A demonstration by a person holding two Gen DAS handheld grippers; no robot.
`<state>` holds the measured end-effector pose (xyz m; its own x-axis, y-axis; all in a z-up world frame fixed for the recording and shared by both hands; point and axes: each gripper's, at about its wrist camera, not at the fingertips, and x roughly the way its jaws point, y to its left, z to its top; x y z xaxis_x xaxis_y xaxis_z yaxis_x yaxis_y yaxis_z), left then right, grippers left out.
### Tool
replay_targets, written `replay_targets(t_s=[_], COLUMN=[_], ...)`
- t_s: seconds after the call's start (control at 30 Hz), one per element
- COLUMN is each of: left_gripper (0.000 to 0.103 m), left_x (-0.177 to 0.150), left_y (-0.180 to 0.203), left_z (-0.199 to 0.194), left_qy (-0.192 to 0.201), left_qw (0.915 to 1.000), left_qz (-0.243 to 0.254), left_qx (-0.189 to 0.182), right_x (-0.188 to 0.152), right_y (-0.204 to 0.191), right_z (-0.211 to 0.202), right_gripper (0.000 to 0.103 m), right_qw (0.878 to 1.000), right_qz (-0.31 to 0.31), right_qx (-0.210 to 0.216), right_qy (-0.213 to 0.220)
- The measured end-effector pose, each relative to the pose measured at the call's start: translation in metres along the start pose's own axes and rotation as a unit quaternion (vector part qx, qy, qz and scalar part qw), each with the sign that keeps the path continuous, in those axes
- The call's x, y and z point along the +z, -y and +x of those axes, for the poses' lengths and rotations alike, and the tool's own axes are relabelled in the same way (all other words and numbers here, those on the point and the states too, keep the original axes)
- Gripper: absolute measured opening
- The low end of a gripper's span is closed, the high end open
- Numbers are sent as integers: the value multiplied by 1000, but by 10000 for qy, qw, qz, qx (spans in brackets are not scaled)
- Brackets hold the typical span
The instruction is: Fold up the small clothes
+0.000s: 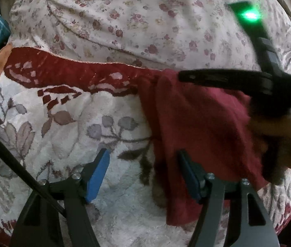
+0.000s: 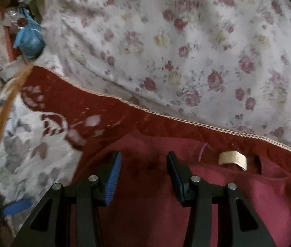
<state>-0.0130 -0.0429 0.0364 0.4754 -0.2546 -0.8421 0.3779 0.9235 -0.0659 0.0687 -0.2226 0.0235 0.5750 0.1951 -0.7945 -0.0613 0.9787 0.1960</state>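
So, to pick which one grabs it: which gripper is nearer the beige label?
Right. The right gripper hovers just beside the beige label; the left gripper is at the garment's edge.

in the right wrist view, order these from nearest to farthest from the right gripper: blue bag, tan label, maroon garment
1. maroon garment: directly under the right gripper, whose jaws stand open.
2. tan label: on the garment, just right of the fingers.
3. blue bag: far upper left, beyond the blanket's edge.

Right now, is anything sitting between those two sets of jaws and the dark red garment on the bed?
Nothing visible. The dark red garment lies directly under the right gripper, and its edge sits beside the left gripper, on the floral blanket.
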Motion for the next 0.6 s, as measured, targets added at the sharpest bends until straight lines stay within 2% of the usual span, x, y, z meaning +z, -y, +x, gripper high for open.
replay_targets(t_s=[0.13, 0.23, 0.3, 0.4, 0.53, 0.6], left_gripper=[68, 68, 70, 72, 72, 73], left_x=[0, 2, 3, 4, 4, 4], left_y=[0, -3, -5, -4, 0, 0], left_z=[-2, -5, -8, -7, -3, 0], left_qy=[14, 24, 80, 90, 50, 23], left_qw=[10000, 9998, 9995, 9993, 9994, 9995], left_qz=[-25, -173, -313, -363, -330, -313], left_qx=[55, -21, -71, -58, 50, 85], right_x=[-16, -34, -44, -54, -61, -63], right_y=[2, 25, 48, 97, 174, 204], right_z=[-26, -53, -68, -85, -93, -82], right_gripper=[50, 50, 50, 50, 50, 50], right_qw=[9995, 9992, 9986, 9940, 9815, 9771], right_qz=[-263, -198, -68, 169, 1025, 1458], right_qx=[-195, -316, -493, -1072, -1615, -1546], right_qy=[-12, 145, 198, 126, 22, -108])
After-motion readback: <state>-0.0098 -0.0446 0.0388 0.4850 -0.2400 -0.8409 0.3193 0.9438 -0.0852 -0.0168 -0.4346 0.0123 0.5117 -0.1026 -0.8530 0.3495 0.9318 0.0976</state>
